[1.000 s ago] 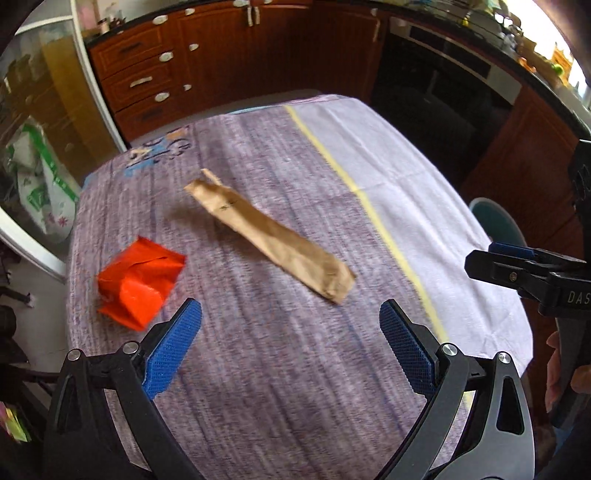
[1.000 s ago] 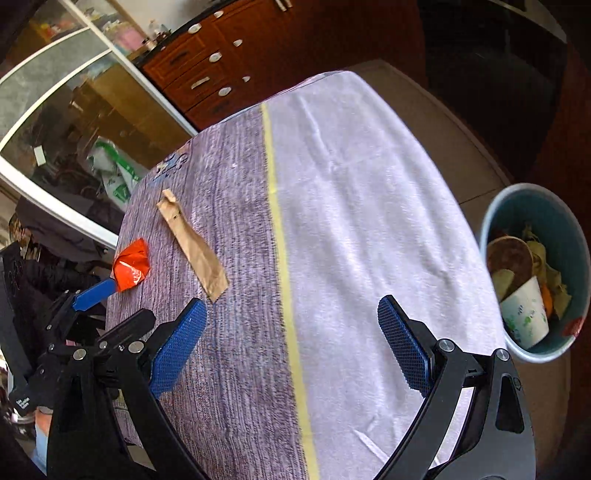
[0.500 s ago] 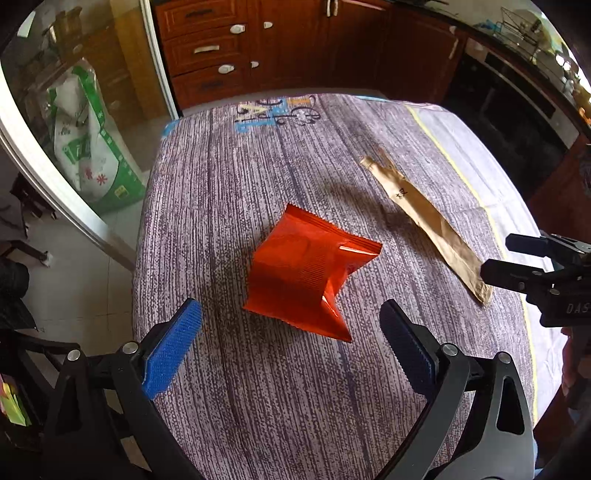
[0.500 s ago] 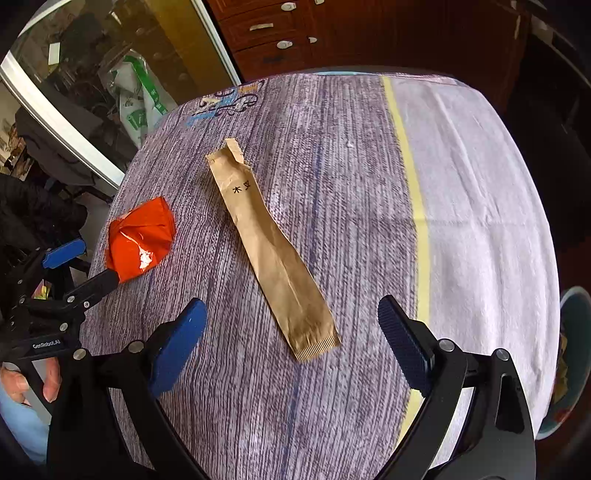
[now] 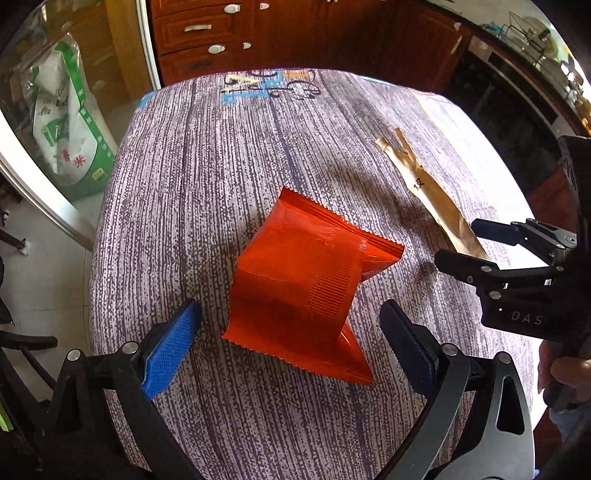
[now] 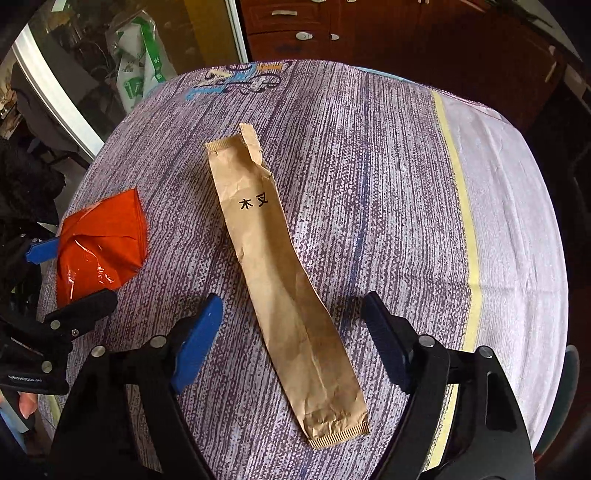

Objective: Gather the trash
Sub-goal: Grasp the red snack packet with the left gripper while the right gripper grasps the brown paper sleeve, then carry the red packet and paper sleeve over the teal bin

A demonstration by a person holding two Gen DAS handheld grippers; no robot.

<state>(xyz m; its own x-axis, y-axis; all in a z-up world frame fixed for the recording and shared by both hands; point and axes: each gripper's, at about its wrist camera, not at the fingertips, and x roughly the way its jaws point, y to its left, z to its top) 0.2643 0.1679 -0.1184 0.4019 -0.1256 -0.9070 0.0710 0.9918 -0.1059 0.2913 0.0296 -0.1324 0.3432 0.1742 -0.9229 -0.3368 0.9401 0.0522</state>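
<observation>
Kitchen with dark wood cabinets around my worktop (image 5: 229, 177).

I see the worktop under a purple-streaked cloth (image 6: 369, 206) with a yellow stripe (image 6: 466, 206) and a pale section to the right; reddish-brown drawers (image 5: 207, 33) with pale handles stand behind it, a glass door (image 5: 44, 110) on the left shows a green-and-white sack (image 5: 70, 129) (print unreadable), and daylight falls on pale floor tiles (image 5: 44, 280).
</observation>
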